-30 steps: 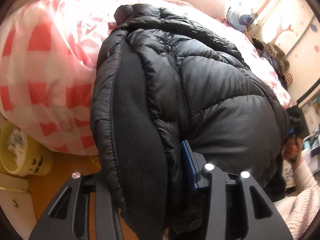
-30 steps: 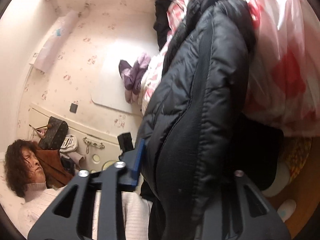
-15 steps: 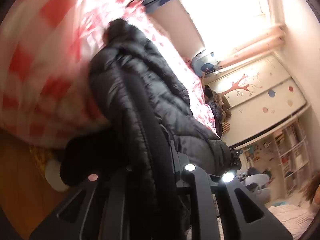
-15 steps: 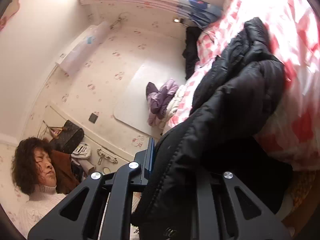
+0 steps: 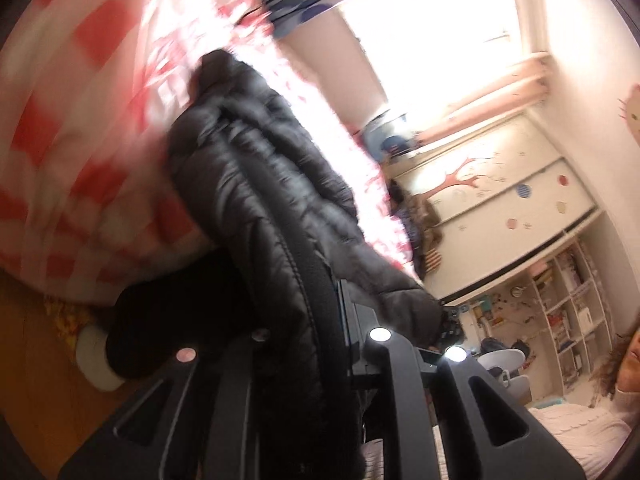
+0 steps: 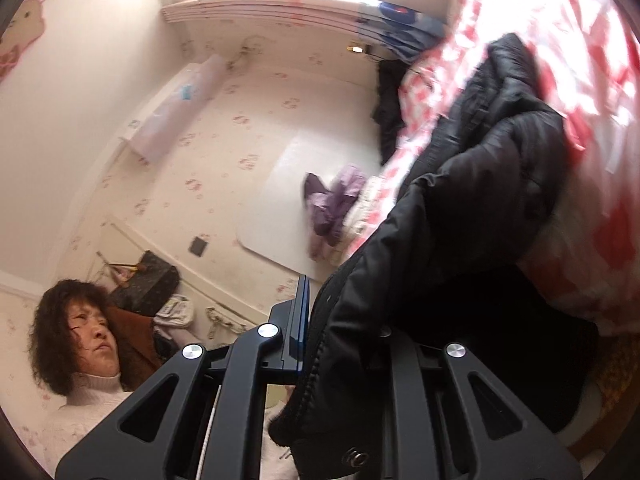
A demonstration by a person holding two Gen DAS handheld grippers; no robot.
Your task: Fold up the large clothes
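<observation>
Holding the black jacket (image 5: pixel 256 208) in both tools, you are only at the start of the fold. Your left tool (image 5: pixel 316 344) is pinching one edge of the jacket, near the dark stitched band that runs down it. Its jaws have just been closing, and the puffy cloth is squeezed between them. Your right tool (image 6: pixel 340 344) is pinching another edge, the one with a snap button low down. Its jaws have just been closing too, with cloth caught between them.

The jacket hangs from the two tools at the near end. Its far end lies bunched up on the bed (image 5: pixel 80 128), on the red and white checked cover. So part of it is in the air and part of it rests on the bed. Both views are blurry, so I cannot tell which part of the jacket each tool has.

What looks done: you have picked the jacket and you have a firm hold on two spots.

What looks left: almost all of it. The jacket is still a lump, not flat. I think you need to shake or pull it open, lay it flat on the bed, bring the sleeves in, and fold it over into a neat pile. No fold shows yet in either view.

A purple garment (image 6: pixel 332 204) lies farther along the bed and may be waiting its turn.
</observation>
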